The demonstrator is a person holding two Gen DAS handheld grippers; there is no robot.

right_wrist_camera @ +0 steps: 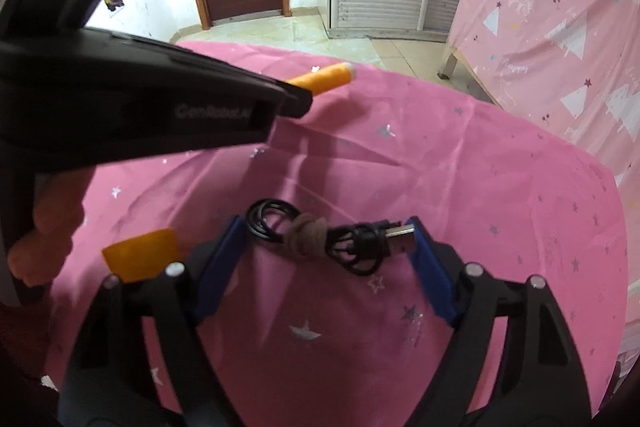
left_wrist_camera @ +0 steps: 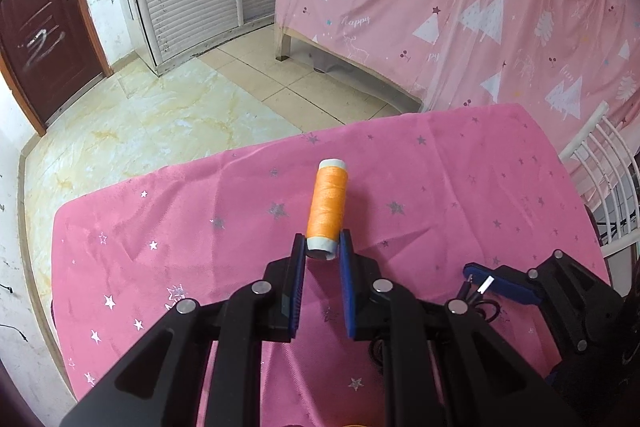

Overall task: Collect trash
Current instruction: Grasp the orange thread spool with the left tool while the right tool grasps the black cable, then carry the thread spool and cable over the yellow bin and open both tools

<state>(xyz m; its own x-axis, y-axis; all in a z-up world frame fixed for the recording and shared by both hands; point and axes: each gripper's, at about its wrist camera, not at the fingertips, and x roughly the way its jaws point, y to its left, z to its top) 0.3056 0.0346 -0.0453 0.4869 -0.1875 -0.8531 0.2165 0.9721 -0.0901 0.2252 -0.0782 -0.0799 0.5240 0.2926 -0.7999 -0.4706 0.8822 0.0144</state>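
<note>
An orange thread spool point(left_wrist_camera: 327, 205) with white ends sticks out forward over the pink star-print tablecloth point(left_wrist_camera: 160, 227). My left gripper point(left_wrist_camera: 322, 245) is shut on its near end. The right wrist view shows the same spool point(right_wrist_camera: 328, 77) beyond the left gripper's black body. A coiled black USB cable point(right_wrist_camera: 352, 239), tied with a brown band, lies on the cloth. My right gripper point(right_wrist_camera: 328, 227) stands open around it, the loop by the left finger and the plug close to the right finger. The left wrist view catches the right gripper's blue fingertip point(left_wrist_camera: 478, 271) at lower right.
An orange-yellow piece point(right_wrist_camera: 140, 255) lies on the cloth left of my right gripper. A person's fingers point(right_wrist_camera: 44, 227) hold the left gripper. A white slatted rack point(left_wrist_camera: 600, 167) stands off the table's right edge. Beyond are a pink tree-print curtain point(left_wrist_camera: 480, 7) and tiled floor point(left_wrist_camera: 140, 115).
</note>
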